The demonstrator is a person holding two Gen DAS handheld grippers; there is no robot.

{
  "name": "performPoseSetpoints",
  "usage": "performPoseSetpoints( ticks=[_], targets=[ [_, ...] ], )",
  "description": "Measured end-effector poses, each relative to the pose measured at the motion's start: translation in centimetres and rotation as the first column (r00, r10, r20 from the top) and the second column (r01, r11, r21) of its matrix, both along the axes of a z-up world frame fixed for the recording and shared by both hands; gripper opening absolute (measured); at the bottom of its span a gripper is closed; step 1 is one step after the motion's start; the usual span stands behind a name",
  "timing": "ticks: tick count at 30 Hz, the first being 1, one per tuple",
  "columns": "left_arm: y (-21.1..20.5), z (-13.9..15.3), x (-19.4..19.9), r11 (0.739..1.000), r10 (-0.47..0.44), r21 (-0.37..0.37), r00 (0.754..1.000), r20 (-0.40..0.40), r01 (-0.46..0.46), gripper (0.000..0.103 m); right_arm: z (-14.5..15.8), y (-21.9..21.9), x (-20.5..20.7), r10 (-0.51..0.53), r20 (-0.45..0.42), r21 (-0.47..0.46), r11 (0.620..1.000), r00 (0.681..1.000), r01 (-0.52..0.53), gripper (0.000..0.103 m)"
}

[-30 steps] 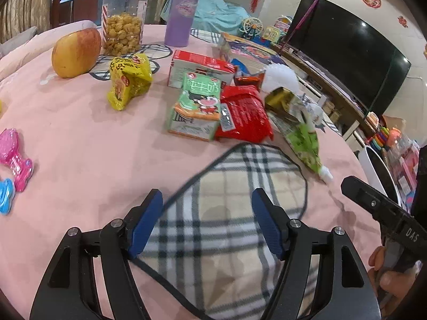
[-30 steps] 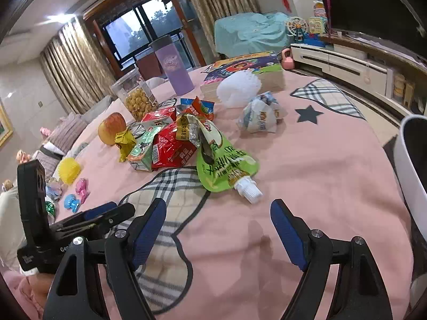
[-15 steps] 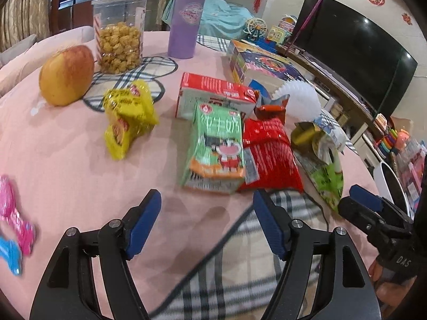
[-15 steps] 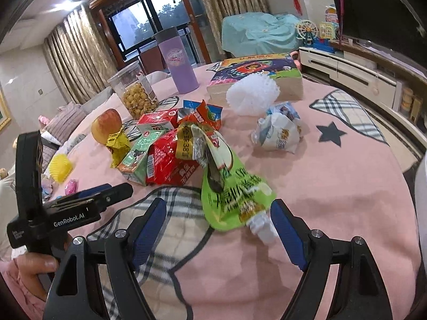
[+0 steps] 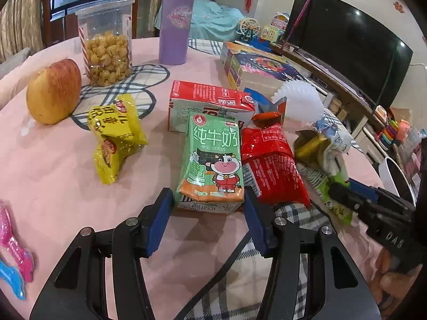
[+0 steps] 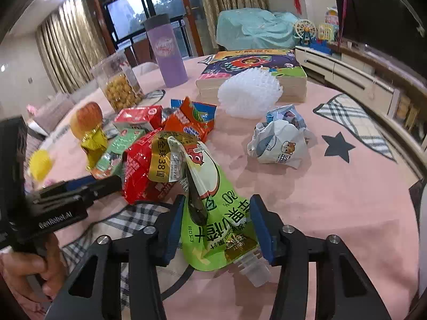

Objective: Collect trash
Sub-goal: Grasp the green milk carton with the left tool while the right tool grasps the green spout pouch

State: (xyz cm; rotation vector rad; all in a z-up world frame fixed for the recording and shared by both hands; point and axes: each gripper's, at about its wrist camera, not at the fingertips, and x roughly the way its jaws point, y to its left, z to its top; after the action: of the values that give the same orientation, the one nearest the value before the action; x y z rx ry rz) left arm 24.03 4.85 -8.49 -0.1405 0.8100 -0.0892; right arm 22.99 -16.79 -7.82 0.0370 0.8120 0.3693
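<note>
nothing looks collected yet: going left to right, the yellow snack wrapper (image 5: 114, 136), green milk carton (image 5: 213, 165), red packet (image 5: 272, 165), green drink pouch (image 6: 213, 213) and crumpled paper wrapper (image 6: 280, 144) all lie on the pink tablecloth (image 5: 53, 186). the left gripper (image 5: 208, 210) is closing around the near end of the milk carton, its pads at the sides, not visibly pressing. the right gripper (image 6: 217, 226) is closing around the pouch's spout end, apparently short of a grip.

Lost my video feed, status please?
Left gripper closing round green milk carton. Right gripper closing round green pouch. Nothing blocking.
</note>
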Motion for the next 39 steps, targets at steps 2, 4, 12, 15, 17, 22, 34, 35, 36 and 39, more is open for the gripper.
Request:
performPoseSetpoints(
  ticks=[2, 4, 12, 15, 17, 22, 34, 35, 36, 39],
  targets=[
    [0.2, 0.1, -0.8, 1.0, 0.004, -0.006, 1.0, 0.006, -0.004, 0.053, 0.6, -0.2, -0.6, 0.009, 0.007, 0.012, 1.0, 1.0, -0.009, 0.029],
    [0.5, 0.2, -1.6, 1.0, 0.009, -0.017, 1.0, 0.01, -0.009, 0.052, 1.1, -0.3, -1.2, 0.009, 0.017, 0.016, 1.0, 1.0, -0.009, 0.026],
    [0.9, 0.6, -6.2, 0.997, 0.004, -0.076, 1.0, 0.022, -0.002, 0.052, 1.2, -1.4, -2.3, 0.009, -0.017, 0.074, 0.997, 1.0, -0.007, 0.025],
    [0.8, 0.6, -7.5, 0.996, -0.003, -0.088, 1.0, 0.023, 0.005, 0.052, 1.5, -1.4, -2.9, 0.014, -0.01, 0.075, 0.997, 1.0, -0.013, 0.025],
    [0.6, 0.8, -8.1, 0.996, -0.007, -0.092, 1.0, 0.028, 0.01, 0.052, 1.7, -1.6, -3.4, 0.016, -0.015, 0.099, 0.995, 1.0, -0.014, 0.025],
    [-0.4, 1.8, -9.3, 0.994, -0.039, -0.104, 0.998, 0.054, 0.045, 0.052, 2.2, -3.0, -4.6, -0.008, -0.019, 0.148, 0.989, 1.0, 0.01, 0.024],
    [-7.3, 3.2, -10.1, 0.972, -0.202, -0.1, 0.974, 0.101, 0.212, 0.05, 3.7, -8.6, -8.2, -0.132, 0.013, 0.182, 0.975, 0.991, 0.127, 0.024],
    [-7.9, 3.1, -10.1, 0.97, -0.216, -0.093, 0.971, 0.101, 0.225, 0.05, 3.7, -9.0, -8.5, -0.141, 0.016, 0.183, 0.974, 0.99, 0.136, 0.024],
    [-8.5, 3.1, -10.0, 0.968, -0.227, -0.083, 0.969, 0.101, 0.236, 0.05, 3.8, -9.3, -8.6, -0.148, 0.018, 0.182, 0.973, 0.989, 0.142, 0.024],
    [-10.0, 2.7, -9.8, 0.963, -0.26, -0.054, 0.962, 0.085, 0.265, 0.05, 3.8, -10.2, -9.1, -0.166, 0.015, 0.185, 0.97, 0.986, 0.16, 0.024]
  ],
)
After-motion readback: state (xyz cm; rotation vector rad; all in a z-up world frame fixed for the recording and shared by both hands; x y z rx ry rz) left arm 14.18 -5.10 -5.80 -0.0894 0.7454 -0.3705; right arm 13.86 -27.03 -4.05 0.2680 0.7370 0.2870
